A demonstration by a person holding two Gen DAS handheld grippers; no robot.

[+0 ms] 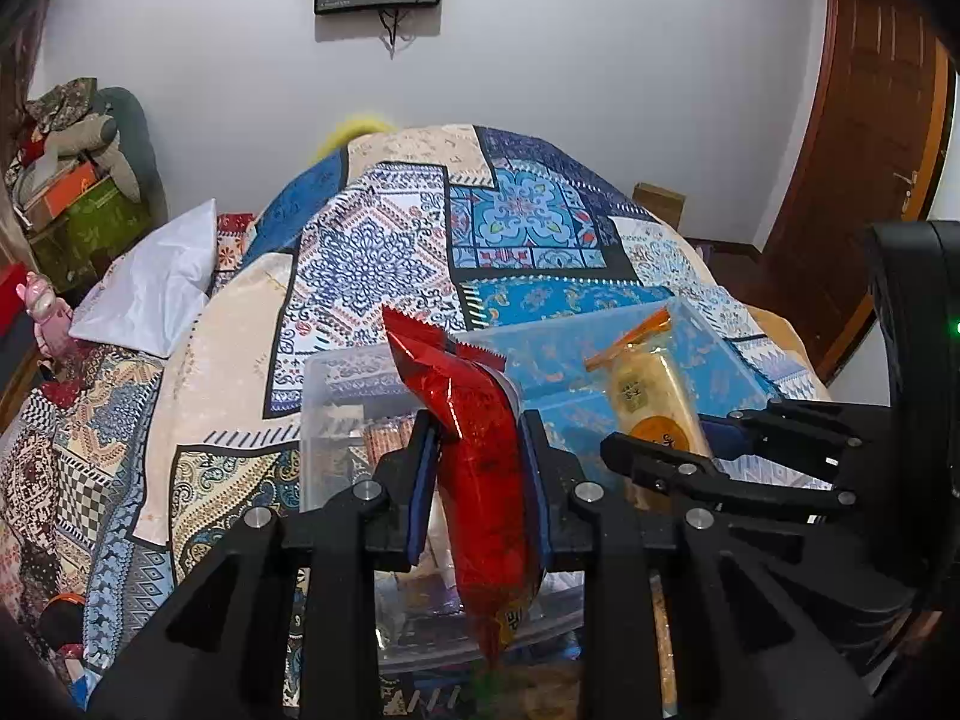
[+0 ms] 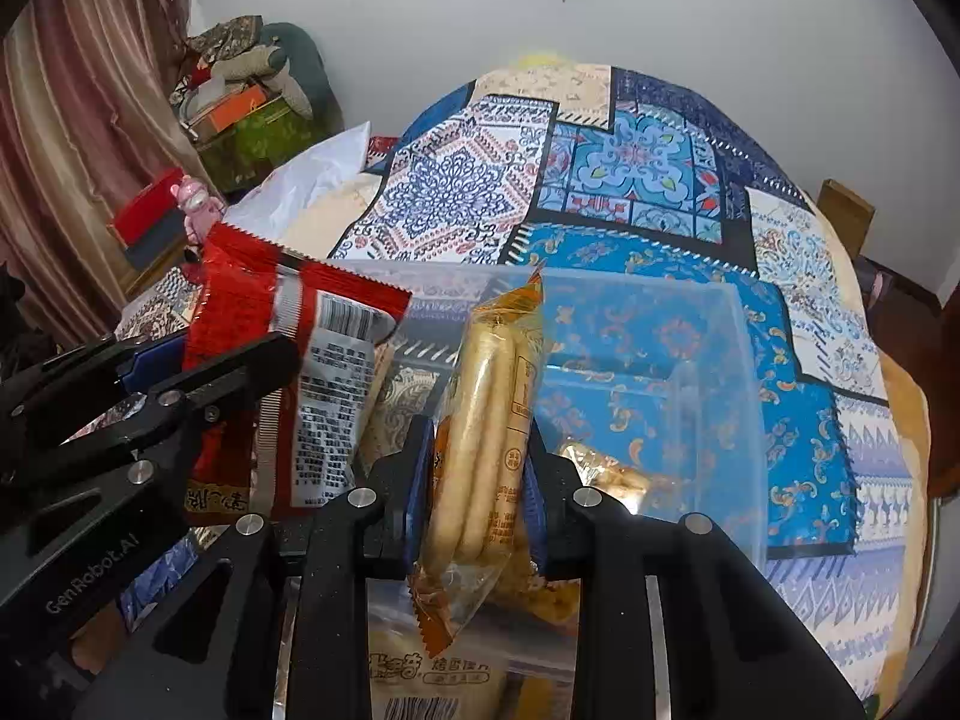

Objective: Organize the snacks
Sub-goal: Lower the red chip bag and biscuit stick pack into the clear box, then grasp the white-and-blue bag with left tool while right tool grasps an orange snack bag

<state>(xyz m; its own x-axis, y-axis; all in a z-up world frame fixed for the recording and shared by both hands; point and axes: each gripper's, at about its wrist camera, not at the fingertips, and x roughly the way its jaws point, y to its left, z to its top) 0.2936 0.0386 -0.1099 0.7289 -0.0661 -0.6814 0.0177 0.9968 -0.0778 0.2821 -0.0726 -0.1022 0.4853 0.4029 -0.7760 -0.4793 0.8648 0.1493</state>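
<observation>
My left gripper (image 1: pixel 480 450) is shut on a red snack packet (image 1: pixel 474 420), held upright above a clear plastic box (image 1: pixel 336 384) with several snack packs inside. The packet also shows in the right wrist view (image 2: pixel 288 348), at left, in the left gripper (image 2: pixel 198 372). My right gripper (image 2: pixel 477 462) is shut on an orange-edged pack of pale biscuit sticks (image 2: pixel 480 420), held over a second clear box (image 2: pixel 708 360) that holds a few snacks. That pack (image 1: pixel 651 396) and the right gripper (image 1: pixel 678 438) show at right in the left wrist view.
The boxes stand on a bed with a blue patchwork quilt (image 2: pixel 630 168). A white pillow (image 1: pixel 156 276) lies at left. Piled boxes and clothes (image 1: pixel 78 180) stand by the wall. A wooden door (image 1: pixel 870 150) is at right. More biscuit packs (image 2: pixel 432 672) lie below my right gripper.
</observation>
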